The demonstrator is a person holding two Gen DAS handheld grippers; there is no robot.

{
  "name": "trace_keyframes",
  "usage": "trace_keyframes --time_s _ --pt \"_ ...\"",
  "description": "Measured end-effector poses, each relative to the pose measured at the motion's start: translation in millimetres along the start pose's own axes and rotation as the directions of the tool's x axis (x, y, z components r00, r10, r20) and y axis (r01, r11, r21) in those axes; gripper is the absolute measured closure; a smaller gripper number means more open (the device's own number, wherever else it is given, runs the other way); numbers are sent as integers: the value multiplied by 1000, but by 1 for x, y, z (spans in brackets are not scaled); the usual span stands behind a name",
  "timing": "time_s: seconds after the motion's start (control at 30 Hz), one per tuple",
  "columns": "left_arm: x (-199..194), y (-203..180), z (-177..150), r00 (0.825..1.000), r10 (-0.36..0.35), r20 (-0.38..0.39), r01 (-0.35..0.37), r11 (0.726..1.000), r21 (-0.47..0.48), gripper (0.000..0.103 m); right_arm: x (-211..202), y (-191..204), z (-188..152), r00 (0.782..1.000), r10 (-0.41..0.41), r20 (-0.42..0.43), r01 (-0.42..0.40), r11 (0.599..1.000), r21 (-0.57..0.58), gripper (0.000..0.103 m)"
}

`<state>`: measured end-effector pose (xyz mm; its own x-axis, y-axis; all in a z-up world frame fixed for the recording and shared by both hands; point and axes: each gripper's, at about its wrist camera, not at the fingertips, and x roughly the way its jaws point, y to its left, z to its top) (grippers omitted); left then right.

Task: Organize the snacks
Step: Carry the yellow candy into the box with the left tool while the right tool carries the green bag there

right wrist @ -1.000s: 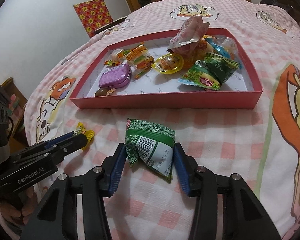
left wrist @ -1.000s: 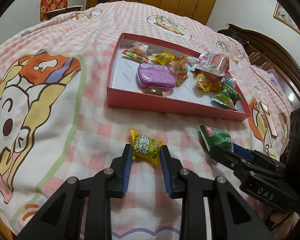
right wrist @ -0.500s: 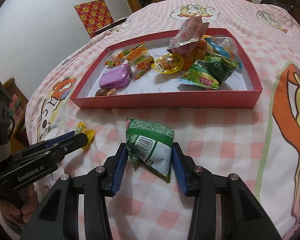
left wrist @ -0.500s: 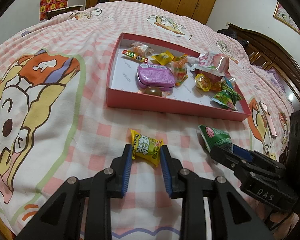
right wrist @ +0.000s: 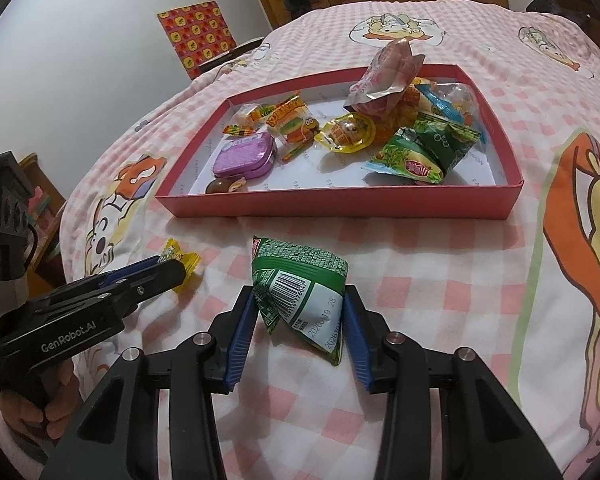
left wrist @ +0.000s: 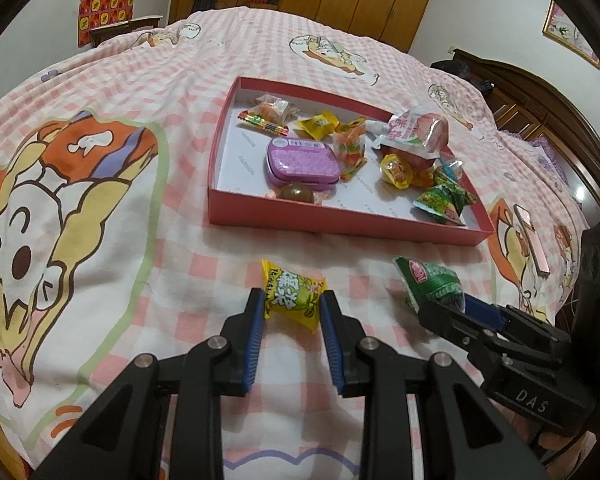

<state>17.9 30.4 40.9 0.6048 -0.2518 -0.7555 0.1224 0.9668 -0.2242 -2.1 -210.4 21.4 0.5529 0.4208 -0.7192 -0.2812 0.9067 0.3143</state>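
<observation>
On the bed [left wrist: 100, 80], just short of the near wall of the red box [left wrist: 340, 222], we now have both loose snacks clamped. Our left hand-held gripper [left wrist: 292, 312] has its blue pads pressed against the two ends of the yellow candy [left wrist: 294, 300], and the wrapper sits square between them much as it did a second ago, so the hold on that side has not really changed. The change is on the right: a second ago the fingers of our right hand-held gripper [right wrist: 300, 320] stood a little apart from the green packet [right wrist: 300, 284], and since then they have drawn in until both pads touch its sides, with the barcode face turned up and the foil slightly buckled between them. In the left view the same packet [left wrist: 428, 284] shows just beyond the tip of the right tool.

Both snacks appear to rest on the checked bedspread still; we cannot tell from either view whether either has been raised clear of it. Neither is in the box yet.

For the task, this looks like the end of grasping and the start of carrying. The box already holds the purple tin [left wrist: 302, 160], the chocolate ball [left wrist: 296, 193] and a heap of packets on its right side, while a bare patch of white floor remains near the front, where we judge these two could go. The packet is soft and air-filled, so it may slip on the lift.
</observation>
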Motion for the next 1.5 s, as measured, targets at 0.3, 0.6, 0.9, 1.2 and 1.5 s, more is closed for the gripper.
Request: trace_keyframes --time_s 0.3,0.6,0.9,1.2,1.5 --pt "-10 -6 8 1000 -18 20 18 1000 13 74 -14 6 3 999 13 33 -12 1000 -20 60" --pt "-17 -15 24 998 -34 44 33 999 36 74 -22 11 13 998 19 54 -16 999 -49 60" --pt "-16 -20 52 997 -41 67 37 998 51 74 -23 14 36 997 31 65 -26 997 -75 60" --pt "-8 -25 82 995 -40 95 34 997 64 74 -17 12 64 997 24 74 -17 995 -94 60" --pt "8 -22 108 993 -40 111 34 998 50 74 -8 8 93 996 16 89 -7 996 -94 60"
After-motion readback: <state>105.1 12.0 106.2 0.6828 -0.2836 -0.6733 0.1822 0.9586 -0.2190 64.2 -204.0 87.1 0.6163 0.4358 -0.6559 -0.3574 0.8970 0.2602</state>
